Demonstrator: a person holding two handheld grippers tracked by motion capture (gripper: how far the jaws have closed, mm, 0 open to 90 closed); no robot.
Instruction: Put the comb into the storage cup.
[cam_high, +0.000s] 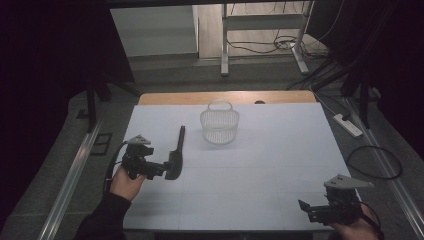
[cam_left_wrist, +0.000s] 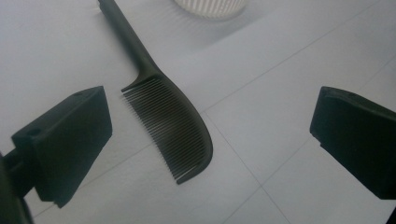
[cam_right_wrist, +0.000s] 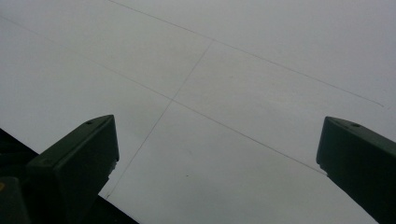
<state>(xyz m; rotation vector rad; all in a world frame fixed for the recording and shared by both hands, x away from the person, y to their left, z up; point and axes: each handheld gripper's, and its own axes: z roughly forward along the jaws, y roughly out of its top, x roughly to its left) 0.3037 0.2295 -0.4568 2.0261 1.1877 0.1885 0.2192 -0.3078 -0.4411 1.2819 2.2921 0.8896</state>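
A black comb (cam_high: 177, 150) lies flat on the white table (cam_high: 260, 165), its thin handle pointing away toward a white slatted basket (cam_high: 220, 125) with a small handle. My left gripper (cam_high: 162, 169) is at the comb's toothed end, held in a hand with a dark sleeve. In the left gripper view the comb (cam_left_wrist: 173, 126) lies between the wide-open jaws of the left gripper (cam_left_wrist: 212, 107), nearer the left jaw and untouched, with the basket (cam_left_wrist: 210, 7) at the top edge. My right gripper (cam_high: 304, 207) hovers open at the table's near right corner, over bare table (cam_right_wrist: 217, 135).
A wooden strip (cam_high: 225, 97) runs along the table's far edge. On the floor to the right lie a power strip (cam_high: 347, 125) and a looped cable (cam_high: 375, 162). Metal rails flank the table, and a white desk frame (cam_high: 225, 45) stands beyond it.
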